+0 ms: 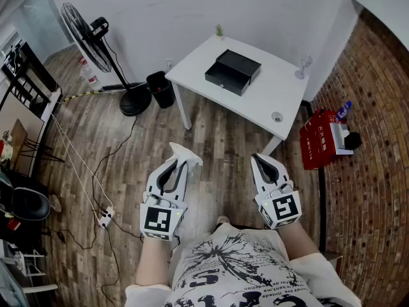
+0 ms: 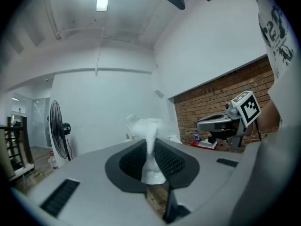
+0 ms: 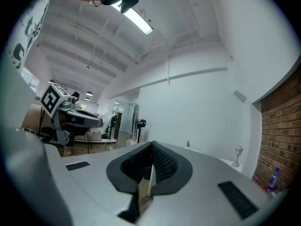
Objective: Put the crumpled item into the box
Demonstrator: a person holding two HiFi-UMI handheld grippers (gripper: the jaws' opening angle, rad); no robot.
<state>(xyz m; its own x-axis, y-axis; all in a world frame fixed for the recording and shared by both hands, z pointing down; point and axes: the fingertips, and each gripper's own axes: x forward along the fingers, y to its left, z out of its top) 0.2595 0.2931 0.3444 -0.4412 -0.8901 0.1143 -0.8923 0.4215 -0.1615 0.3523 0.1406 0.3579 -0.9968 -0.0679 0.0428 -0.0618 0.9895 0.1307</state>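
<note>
Gripping the crumpled item (image 1: 185, 151) tight in the left gripper (image 1: 179, 163) fingers, out front and ready to carry. Aiming for the box (image 1: 233, 71) on the worktop (image 1: 278, 91), well apart at twelve o'clock. Holding right gripper (image 1: 260, 162) fingers closed, empty, aside at three o'clock.

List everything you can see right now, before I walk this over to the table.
table: one, white, ahead by the wall
box: one, black, on the table
plant: one, small and green, table's far edge
bin: one, black, floor left of the table
fan: one, black, standing at far left
red cartons: count unclear, red, floor by the brick wall
bottle: one, blue-capped, beside the cartons
power strip: one, white, floor at left
crumpled item: one, white, in the left tool
left tool: one, white and black, shut on the crumpled item
right tool: one, white and black, shut, empty
</note>
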